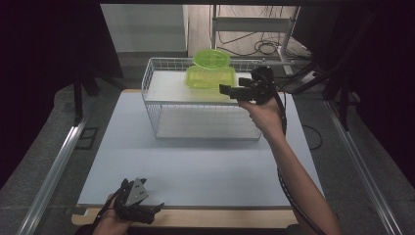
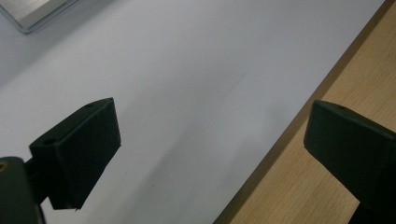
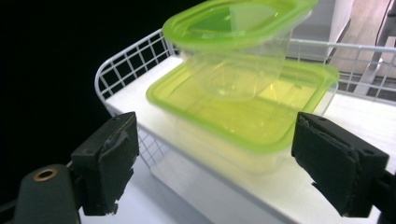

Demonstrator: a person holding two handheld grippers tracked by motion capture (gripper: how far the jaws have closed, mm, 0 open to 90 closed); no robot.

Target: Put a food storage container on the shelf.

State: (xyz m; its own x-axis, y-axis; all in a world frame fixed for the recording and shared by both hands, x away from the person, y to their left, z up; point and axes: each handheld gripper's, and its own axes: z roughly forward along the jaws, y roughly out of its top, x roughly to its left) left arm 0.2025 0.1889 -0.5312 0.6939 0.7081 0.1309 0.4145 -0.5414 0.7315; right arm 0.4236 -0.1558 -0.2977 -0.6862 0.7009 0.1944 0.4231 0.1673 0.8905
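Green-lidded clear plastic: a round tub [image 3: 238, 44] sits on a flat box [image 3: 243, 116], both on the wire rack's [image 1: 151, 93] top shelf, upper centre. Your right tool [image 1: 234, 91] hovers beside them, jaws spread, pinching nothing. Your left tool [image 1: 155, 210], bottom left, rests spread over the smooth worktop [image 2: 196, 70].

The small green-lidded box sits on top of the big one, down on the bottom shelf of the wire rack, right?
Not quite. The small box does sit on the big box, but they are on the top shelf of the wire rack, as the high view shows.
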